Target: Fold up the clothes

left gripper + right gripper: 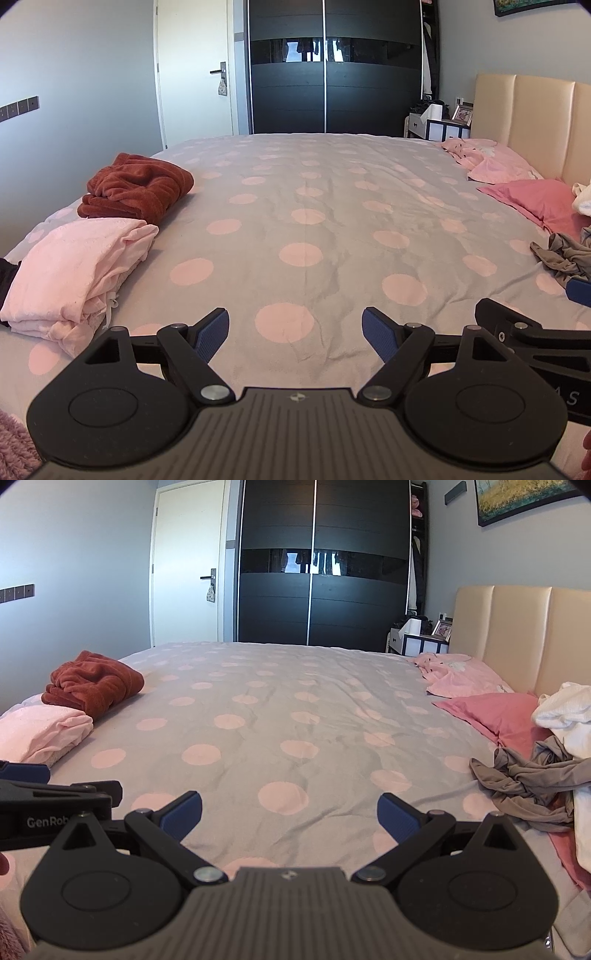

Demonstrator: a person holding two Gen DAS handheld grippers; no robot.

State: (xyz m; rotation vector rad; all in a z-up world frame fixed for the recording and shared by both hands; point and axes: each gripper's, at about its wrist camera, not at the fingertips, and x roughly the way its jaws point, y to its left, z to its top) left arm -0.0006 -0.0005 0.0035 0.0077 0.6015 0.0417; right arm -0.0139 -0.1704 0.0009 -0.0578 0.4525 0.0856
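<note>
My left gripper [295,338] is open and empty, low over the near part of the grey bed cover with pink dots [306,206]. My right gripper [290,818] is open and empty beside it, over the same cover [295,701]. A folded pale pink garment [74,273] and a folded rust-red fleece garment [136,188] lie at the left edge; both show in the right wrist view, pink [40,734] and red [92,683]. A crumpled grey garment [528,779] lies at the right with a white garment [565,716] behind it; the grey one shows in the left wrist view [565,254].
Pink pillows [495,716] lie against a beige padded headboard [517,627] on the right. A dark sliding wardrobe [321,565] and a white door [188,565] stand beyond the bed's far edge. A bedside table [417,640] holds small items.
</note>
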